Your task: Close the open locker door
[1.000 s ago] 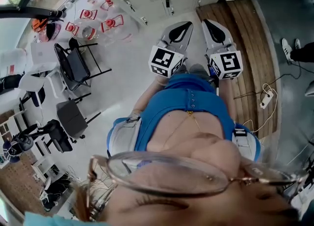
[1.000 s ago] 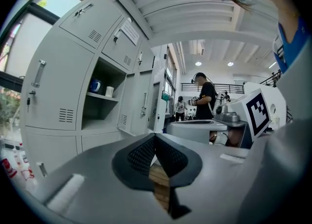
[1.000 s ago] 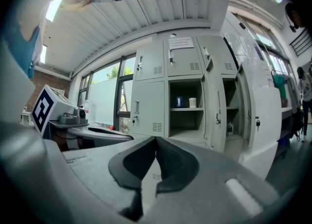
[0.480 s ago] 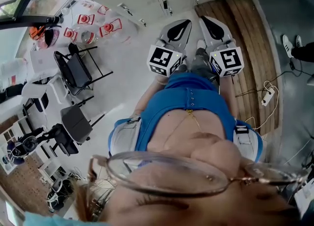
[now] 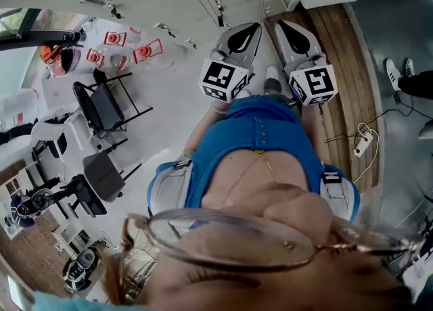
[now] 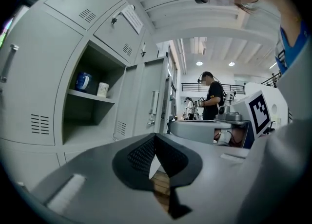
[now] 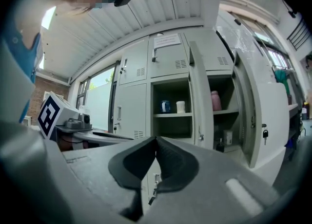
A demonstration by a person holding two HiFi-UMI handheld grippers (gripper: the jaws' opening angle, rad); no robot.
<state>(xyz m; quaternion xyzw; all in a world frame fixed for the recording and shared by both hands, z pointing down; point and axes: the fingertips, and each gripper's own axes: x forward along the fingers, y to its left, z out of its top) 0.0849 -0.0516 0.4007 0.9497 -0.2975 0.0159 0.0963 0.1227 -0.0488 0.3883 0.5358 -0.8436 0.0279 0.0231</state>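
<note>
We hold both grippers level before a wall of grey lockers [image 7: 131,106]. The left gripper [image 6: 155,136] has its tongs pressed together, the dark pads meeting tip to tip with nothing between them. The right gripper [image 7: 156,140] is the same: tongs narrow and empty. Neither touches a locker.

In the right gripper view, the open locker door [image 7: 265,116] hangs swung out at the right of a compartment that holds a pink bottle [image 7: 215,100]. A bunch of keys [image 7: 264,133] dangles from this door. Left of that compartment, a 2nd door [image 7: 197,96] stands edge-on toward us.

Left of that door is another uncovered compartment. On its shelf [image 7: 170,115], a blue mug [image 7: 165,106] stands near the middle. A white cup [image 7: 181,106] stands just beside it, toward the shelf's right edge.

As for writing, a white paper sheet [image 7: 166,40] is stuck on the upper locker above that shelf, but its print is too small for us to read. The left cube [image 5: 223,78] and the right cube [image 5: 312,85] carry black-and-white square patterns and no letters.

In the head view, the 2 grippers point toward the lockers at the top. The right one is over wooden planking [image 5: 348,53] and the left one over pale floor [image 5: 176,100]. A white power strip [image 5: 365,139] lies near the planking's right edge. In the left gripper view, a person in a black shirt [image 6: 213,96] stands far back.
</note>
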